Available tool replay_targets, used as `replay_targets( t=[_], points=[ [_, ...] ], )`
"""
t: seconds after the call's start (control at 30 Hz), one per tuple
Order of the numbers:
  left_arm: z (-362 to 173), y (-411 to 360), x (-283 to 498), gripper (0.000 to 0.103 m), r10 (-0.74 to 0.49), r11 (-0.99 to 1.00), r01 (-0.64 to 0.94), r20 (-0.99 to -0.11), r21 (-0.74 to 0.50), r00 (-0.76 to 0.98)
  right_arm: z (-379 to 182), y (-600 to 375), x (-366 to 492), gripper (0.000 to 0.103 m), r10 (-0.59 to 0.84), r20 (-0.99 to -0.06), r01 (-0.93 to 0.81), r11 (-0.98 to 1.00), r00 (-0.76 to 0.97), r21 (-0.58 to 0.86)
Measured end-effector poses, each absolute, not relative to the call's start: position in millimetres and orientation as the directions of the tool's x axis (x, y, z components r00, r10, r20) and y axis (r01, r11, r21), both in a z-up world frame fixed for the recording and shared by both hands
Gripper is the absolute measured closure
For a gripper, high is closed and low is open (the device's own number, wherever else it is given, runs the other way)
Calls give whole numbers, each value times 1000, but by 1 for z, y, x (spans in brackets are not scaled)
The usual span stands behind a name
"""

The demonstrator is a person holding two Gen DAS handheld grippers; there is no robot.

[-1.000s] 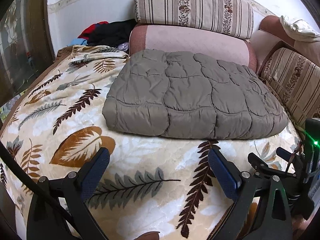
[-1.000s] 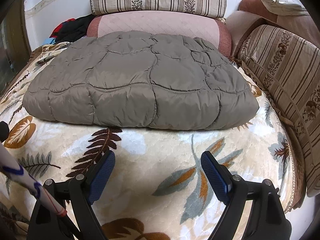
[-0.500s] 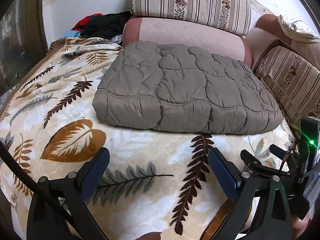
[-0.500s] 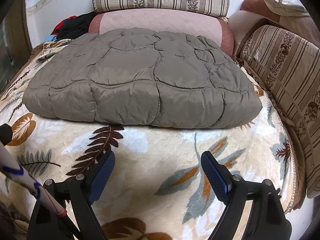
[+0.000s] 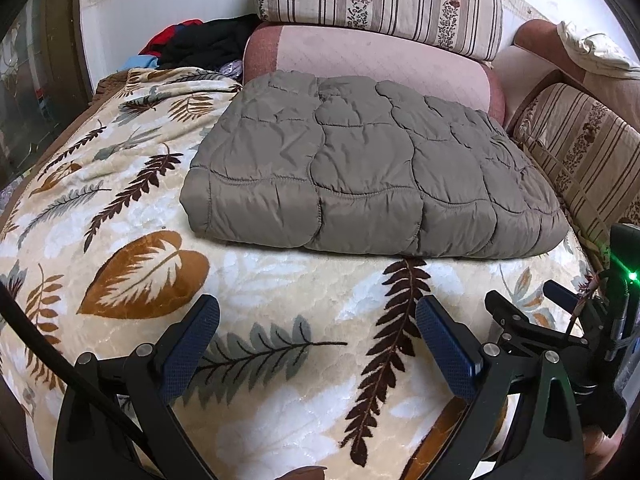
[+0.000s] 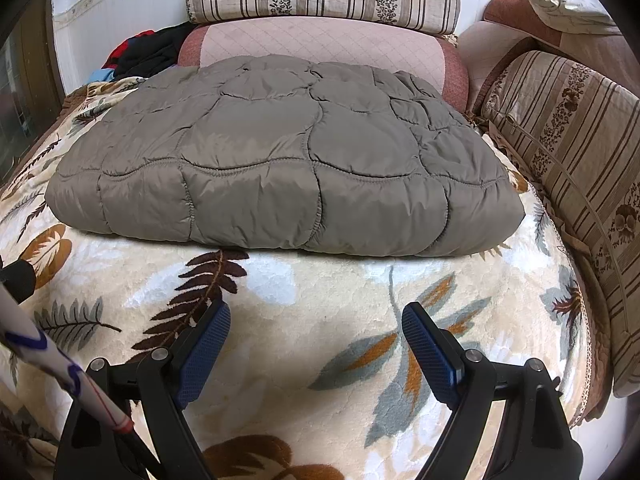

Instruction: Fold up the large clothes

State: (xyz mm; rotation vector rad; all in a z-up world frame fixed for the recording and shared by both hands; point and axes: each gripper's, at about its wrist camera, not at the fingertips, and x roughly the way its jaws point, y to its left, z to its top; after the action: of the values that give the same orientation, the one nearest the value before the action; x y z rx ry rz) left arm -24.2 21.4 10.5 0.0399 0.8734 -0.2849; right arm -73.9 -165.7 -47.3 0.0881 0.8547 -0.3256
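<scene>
A grey-brown quilted padded garment (image 5: 368, 168) (image 6: 280, 168) lies folded into a thick rectangle on the leaf-patterned blanket (image 5: 256, 292) (image 6: 304, 296). My left gripper (image 5: 318, 316) hovers open over the blanket, short of the garment's near edge, with nothing between its blue pads. In the right wrist view my right gripper (image 6: 316, 324) is also open and empty, in front of the garment's near edge. The right gripper's black body (image 5: 560, 332) shows at the right edge of the left wrist view.
Striped cushions (image 5: 380, 0) (image 6: 560, 168) and a pink bolster (image 5: 360, 60) line the back and right side. A pile of dark and red clothes (image 5: 200, 44) sits at the back left. A white pole with blue marks (image 6: 60, 364) crosses the lower left.
Both views have drifted slightly: in the left wrist view the garment has slid left and closer. The garment itself has not moved, and both grippers stay open.
</scene>
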Motion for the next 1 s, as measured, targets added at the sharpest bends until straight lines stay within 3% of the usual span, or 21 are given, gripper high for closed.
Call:
replay_targets(
  t=[1.0],
  points=[
    [4,23,-24,5,-200,967,248,-767,-55,610,-51,-165,-76,12,-234,-758,299,953,608,-55]
  ],
)
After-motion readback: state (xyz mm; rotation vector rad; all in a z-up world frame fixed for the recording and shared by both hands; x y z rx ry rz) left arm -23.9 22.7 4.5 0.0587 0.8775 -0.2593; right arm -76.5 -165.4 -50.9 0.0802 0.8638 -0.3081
